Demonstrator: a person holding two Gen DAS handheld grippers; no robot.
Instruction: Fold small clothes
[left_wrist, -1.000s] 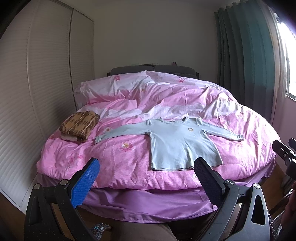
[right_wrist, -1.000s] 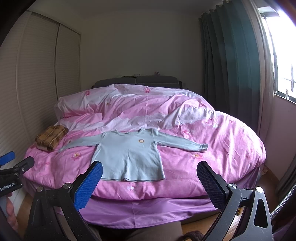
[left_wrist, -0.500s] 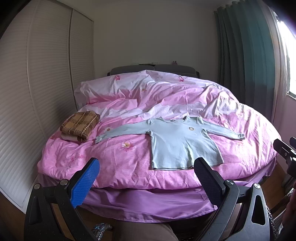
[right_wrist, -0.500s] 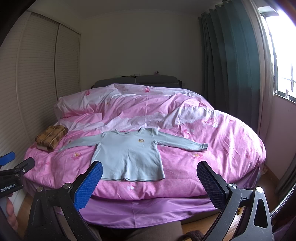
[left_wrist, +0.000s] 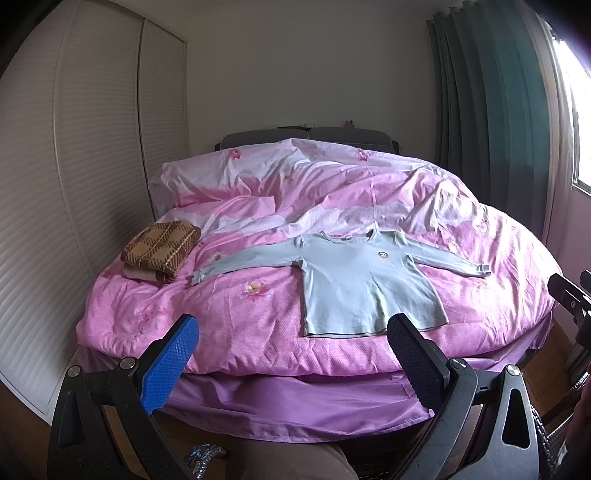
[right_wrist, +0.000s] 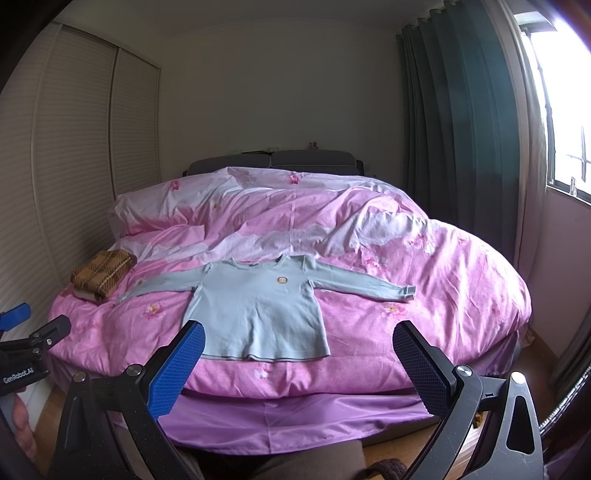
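A small light-blue long-sleeved shirt lies flat, front up, sleeves spread, on the pink duvet near the bed's foot. It also shows in the right wrist view. My left gripper is open and empty, held back from the bed's foot, left of the shirt's hem. My right gripper is open and empty, also short of the bed, in line with the hem. Each gripper shows at the edge of the other's view.
A folded brown plaid garment sits at the duvet's left edge, also in the right wrist view. Louvred wardrobe doors stand close on the left. Dark green curtains and a window are on the right.
Almost nothing. Both grippers stay open and hold their place; the views shift only very slightly.
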